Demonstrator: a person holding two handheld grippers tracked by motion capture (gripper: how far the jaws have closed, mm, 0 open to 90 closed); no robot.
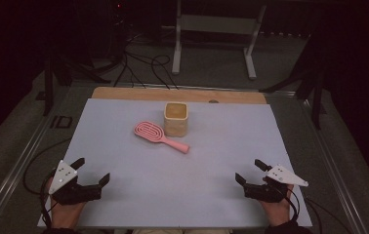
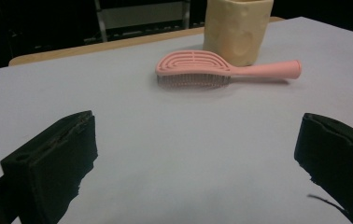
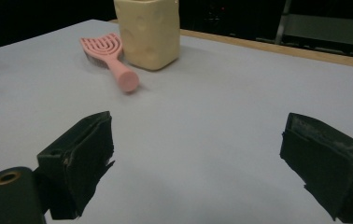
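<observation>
Pink brush (image 2: 221,70) bristles show in the left claw (image 2: 195,154) view; both claws gape empty.

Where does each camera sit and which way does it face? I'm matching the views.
High view: above the person's side, looking forward and down on the table; both hands, left tool and right tool show.
Left gripper view: rides the left tool, looks along its open jaws at the pink hairbrush and yellow cup.
Right gripper view: rides the right tool, open jaws, facing brush and cup from the other side.
All three views share brush and cup.
</observation>
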